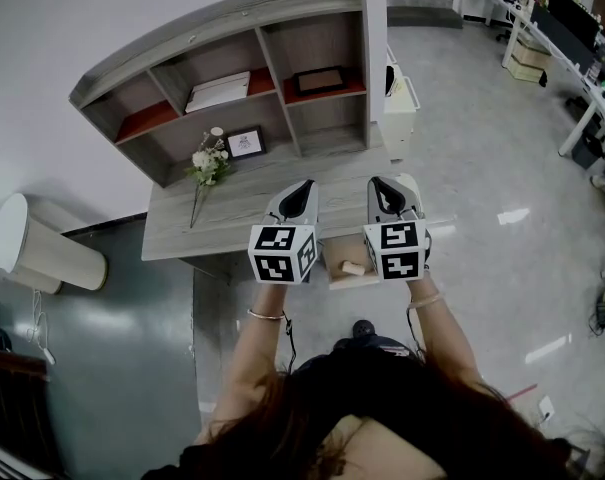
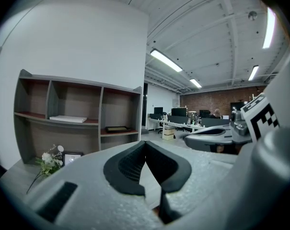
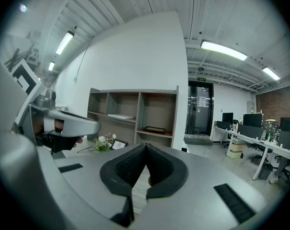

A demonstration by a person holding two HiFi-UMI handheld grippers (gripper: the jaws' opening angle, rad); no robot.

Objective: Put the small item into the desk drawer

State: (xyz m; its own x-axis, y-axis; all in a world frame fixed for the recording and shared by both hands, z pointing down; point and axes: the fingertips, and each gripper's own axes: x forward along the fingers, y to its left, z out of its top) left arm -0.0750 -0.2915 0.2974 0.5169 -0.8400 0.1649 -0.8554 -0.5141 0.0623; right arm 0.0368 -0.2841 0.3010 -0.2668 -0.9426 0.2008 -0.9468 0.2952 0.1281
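Observation:
A small beige cylinder [image 1: 353, 267] lies in the open light-wood drawer [image 1: 338, 256] under the front edge of the grey desk [image 1: 232, 208]. My two grippers hover side by side above that edge, one on each side of the drawer. The left gripper [image 1: 300, 190] [image 2: 145, 145] is shut with nothing between its jaws. The right gripper [image 1: 384, 186] [image 3: 145, 147] is also shut and holds nothing. Each gripper view shows the other gripper beside it: the right gripper [image 2: 216, 137] and the left gripper [image 3: 68, 122].
A grey shelf hutch [image 1: 232, 68] stands at the desk's back, with a flower sprig [image 1: 209, 163] and a small picture frame [image 1: 246, 143] in front of it. A white cylinder [image 1: 32, 248] lies on the floor at left. A white cabinet [image 1: 400, 108] stands right of the desk.

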